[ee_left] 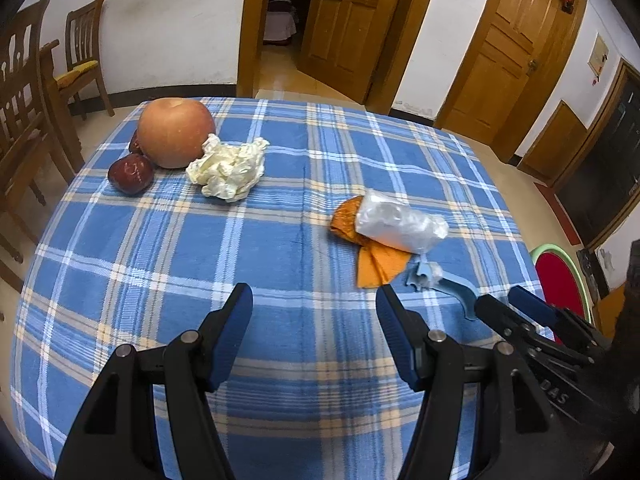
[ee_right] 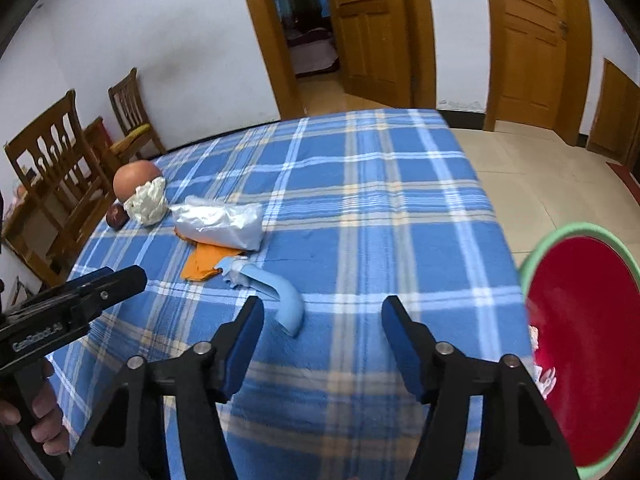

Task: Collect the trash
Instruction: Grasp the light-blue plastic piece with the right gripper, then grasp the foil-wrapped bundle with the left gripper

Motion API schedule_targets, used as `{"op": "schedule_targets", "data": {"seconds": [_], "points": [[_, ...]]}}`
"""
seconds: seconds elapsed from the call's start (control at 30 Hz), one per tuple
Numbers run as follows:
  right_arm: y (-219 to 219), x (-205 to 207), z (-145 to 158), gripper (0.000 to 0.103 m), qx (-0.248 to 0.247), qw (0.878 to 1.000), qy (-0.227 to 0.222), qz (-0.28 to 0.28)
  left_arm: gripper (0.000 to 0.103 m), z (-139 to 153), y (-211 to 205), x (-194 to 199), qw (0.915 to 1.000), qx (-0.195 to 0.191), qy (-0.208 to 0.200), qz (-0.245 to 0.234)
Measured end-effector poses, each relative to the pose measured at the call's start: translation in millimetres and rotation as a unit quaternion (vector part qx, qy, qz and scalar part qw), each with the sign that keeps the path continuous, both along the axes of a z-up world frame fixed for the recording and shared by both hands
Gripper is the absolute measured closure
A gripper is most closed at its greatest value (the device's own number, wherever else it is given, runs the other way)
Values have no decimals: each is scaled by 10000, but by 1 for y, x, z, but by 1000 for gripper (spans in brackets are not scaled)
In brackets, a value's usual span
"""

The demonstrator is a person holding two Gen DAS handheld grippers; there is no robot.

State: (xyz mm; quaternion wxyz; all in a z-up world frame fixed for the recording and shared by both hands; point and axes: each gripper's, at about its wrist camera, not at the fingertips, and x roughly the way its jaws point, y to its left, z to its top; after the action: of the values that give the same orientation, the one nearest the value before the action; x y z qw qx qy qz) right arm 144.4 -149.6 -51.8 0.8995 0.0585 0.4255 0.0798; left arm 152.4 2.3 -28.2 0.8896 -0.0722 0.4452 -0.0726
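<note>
On the blue plaid tablecloth (ee_left: 280, 360) lie a crumpled white tissue (ee_left: 228, 170) (ee_right: 146, 204), a clear plastic bag (ee_left: 400, 222) (ee_right: 220, 224) over orange peel pieces (ee_left: 376, 266) (ee_right: 200, 266), and a light blue plastic piece (ee_left: 440, 280) (ee_right: 272, 292). My left gripper (ee_left: 315, 294) hangs open above bare cloth, short of the bag and peel. My right gripper (ee_right: 323, 305) is also open with nothing between its fingers; the blue piece lies just ahead of its left finger. A red bin with a green rim (ee_right: 576, 229) (ee_left: 554, 247) stands off the table's right side.
A large apple (ee_left: 174, 132) (ee_right: 132, 174) and red dates (ee_left: 130, 172) (ee_right: 117, 216) sit by the tissue at the far left. Wooden chairs (ee_left: 24, 92) (ee_right: 56, 168) stand left of the table. Wooden doors (ee_left: 348, 20) and tiled floor lie beyond. A hand (ee_right: 44, 420) holds the left gripper's handle.
</note>
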Motion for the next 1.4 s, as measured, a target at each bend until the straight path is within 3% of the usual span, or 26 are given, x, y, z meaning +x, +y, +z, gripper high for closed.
{"op": "schedule_targets", "data": {"seconds": [0.17,0.33,0.7,0.97,1.4], "points": [[10,10,-7,54,-89,9999,38,118,39,-4,6,3,10000,-40,34,59],[17,12,-9,89,-111,9996,-6,244,39,-4,6,5,10000,-57,29,40],[-12,-8,3,89,210,9997,-79,-63,39,6,-19,12,9998,-66,-90,-176],[-50,-30,17,89,372,9976,-288,-511,30,16,-48,28,9990,-52,-305,-308],[-87,-47,11,89,572,9943,-282,-860,29,-3,-68,57,9999,147,-45,-3]]}}
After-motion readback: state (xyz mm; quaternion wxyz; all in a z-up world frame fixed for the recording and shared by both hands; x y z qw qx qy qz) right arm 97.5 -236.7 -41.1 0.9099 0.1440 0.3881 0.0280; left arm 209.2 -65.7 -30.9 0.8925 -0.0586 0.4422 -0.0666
